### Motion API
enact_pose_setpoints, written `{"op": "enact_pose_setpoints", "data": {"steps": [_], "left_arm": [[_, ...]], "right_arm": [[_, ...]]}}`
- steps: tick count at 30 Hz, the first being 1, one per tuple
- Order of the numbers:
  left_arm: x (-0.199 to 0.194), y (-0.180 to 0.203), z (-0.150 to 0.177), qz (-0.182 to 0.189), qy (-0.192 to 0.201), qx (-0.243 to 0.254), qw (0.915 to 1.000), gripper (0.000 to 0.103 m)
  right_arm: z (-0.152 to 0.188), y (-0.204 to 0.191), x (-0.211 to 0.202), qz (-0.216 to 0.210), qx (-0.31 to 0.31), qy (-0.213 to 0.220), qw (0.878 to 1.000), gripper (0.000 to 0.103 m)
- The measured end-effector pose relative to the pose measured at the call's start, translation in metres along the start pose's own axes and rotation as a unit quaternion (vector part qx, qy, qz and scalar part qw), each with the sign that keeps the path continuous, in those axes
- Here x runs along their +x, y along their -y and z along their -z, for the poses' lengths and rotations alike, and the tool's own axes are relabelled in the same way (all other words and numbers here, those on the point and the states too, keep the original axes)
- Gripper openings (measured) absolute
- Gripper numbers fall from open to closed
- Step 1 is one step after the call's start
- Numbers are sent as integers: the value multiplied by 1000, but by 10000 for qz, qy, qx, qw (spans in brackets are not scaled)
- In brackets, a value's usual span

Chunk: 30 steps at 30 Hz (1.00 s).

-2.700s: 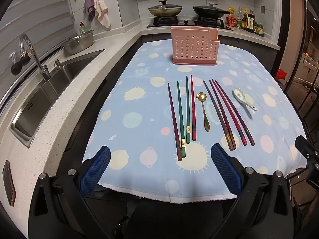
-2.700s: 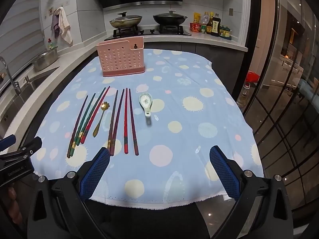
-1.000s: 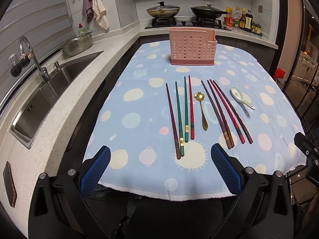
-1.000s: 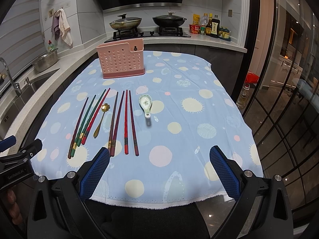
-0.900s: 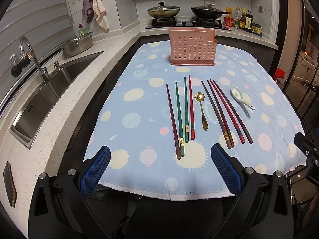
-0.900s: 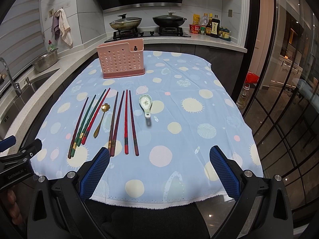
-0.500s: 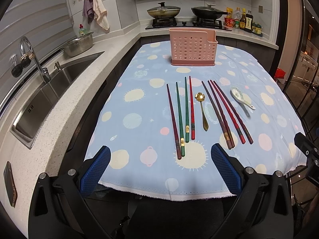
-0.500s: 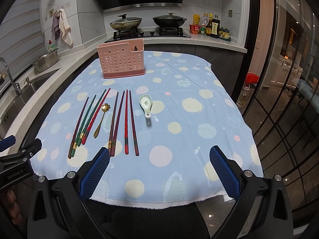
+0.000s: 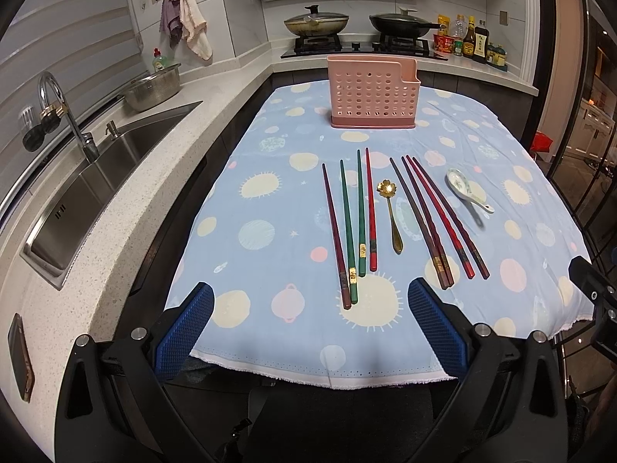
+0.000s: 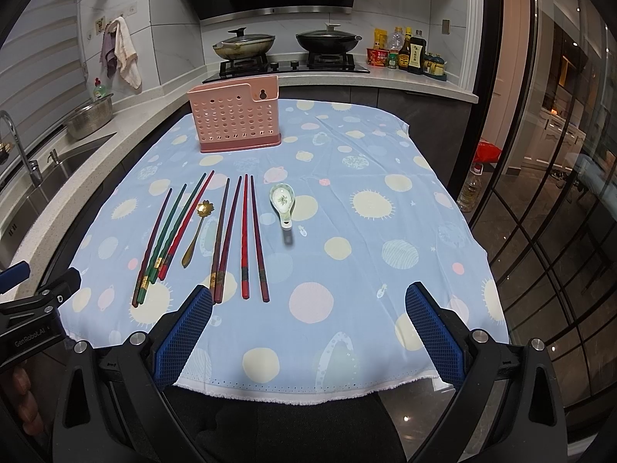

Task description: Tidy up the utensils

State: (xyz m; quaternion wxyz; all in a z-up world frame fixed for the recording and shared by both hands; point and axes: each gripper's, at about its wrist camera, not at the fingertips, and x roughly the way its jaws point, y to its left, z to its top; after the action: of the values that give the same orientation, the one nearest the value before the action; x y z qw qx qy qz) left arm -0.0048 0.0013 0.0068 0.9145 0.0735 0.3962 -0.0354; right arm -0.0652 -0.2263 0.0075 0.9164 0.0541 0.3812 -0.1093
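Note:
A pink perforated utensil holder [image 9: 373,94] [image 10: 236,119] stands upright at the far end of the blue dotted tablecloth [image 9: 270,200]. Nearer lie two groups of several chopsticks [image 9: 351,223] [image 9: 435,220], red, green and dark, with a gold spoon [image 9: 391,212] [image 10: 194,229] between them. A white ceramic spoon [image 9: 464,191] [image 10: 284,203] rests to their right. My left gripper [image 9: 310,320] is open, hovering over the cloth's near edge just short of the chopstick ends. My right gripper [image 10: 308,322] is open too, empty, right of the chopsticks.
A steel sink [image 9: 88,177] with a tap [image 9: 65,115] and a metal bowl [image 9: 154,90] lies along the left counter. Two lidded pans [image 9: 316,23] and sauce bottles [image 9: 468,42] stand on the back counter. Glass doors [image 10: 559,193] and a bottle on the floor [image 10: 472,189] lie to the right.
Almost nothing differs: both views have shifted only slightly, and all utensils and the holder lie where they were.

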Motion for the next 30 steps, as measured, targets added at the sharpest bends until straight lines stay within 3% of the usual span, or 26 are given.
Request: {"op": "enact_pose_setpoints", "data": {"steps": [30], "left_arm": [[0, 0, 1, -5, 9, -1, 10000, 96]], "right_arm": [[0, 0, -1, -2, -3, 11, 10000, 96]]}}
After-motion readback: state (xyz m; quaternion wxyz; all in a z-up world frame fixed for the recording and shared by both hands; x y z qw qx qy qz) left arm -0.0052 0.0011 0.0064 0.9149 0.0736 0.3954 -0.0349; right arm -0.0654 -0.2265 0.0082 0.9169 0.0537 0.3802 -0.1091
